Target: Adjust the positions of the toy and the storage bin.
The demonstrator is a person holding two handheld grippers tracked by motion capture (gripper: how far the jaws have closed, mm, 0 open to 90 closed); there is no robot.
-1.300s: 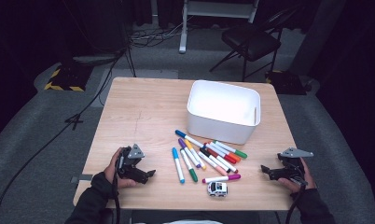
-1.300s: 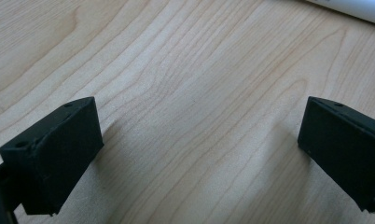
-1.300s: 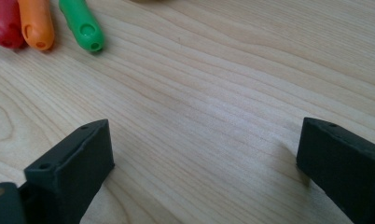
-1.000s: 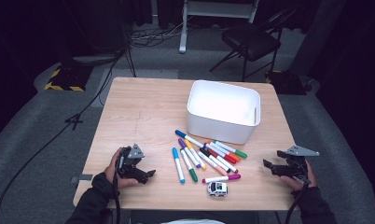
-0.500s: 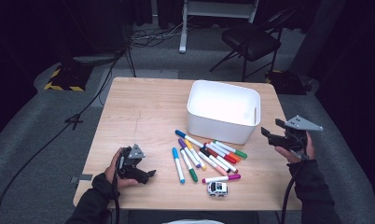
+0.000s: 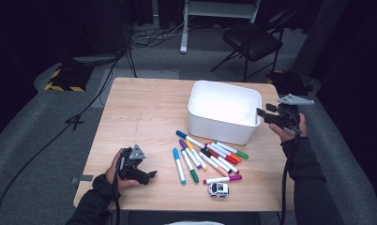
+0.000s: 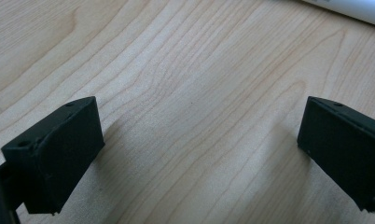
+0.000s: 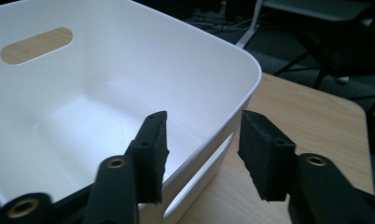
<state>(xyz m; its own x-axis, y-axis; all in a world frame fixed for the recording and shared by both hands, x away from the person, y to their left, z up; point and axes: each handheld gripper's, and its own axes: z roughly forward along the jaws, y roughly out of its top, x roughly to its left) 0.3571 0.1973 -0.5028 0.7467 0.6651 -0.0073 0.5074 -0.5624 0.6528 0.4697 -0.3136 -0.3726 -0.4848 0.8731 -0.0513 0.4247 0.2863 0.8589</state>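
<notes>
Right gripper (image 8: 202,154) at centre right has been closing its jaws astride the white bin (image 6: 224,112) rim, apparently not yet pinching; seat deeper before lifting. Left gripper (image 6: 137,171) jaws gape, empty.

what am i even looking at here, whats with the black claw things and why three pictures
A person sits at a wooden table holding a hand-held two-jaw gripper in each hand. One camera looks down from above; one more rides on each gripper, looking along its black jaws. The left gripper rests low over bare wood, jaws wide apart, holding nothing. The right gripper has one jaw inside and one outside the wall of a white bin; its jaws have just been closing, but a gap remains, so the bin is not gripped yet. Coloured markers and a small toy car lie in front of the bin.
</notes>
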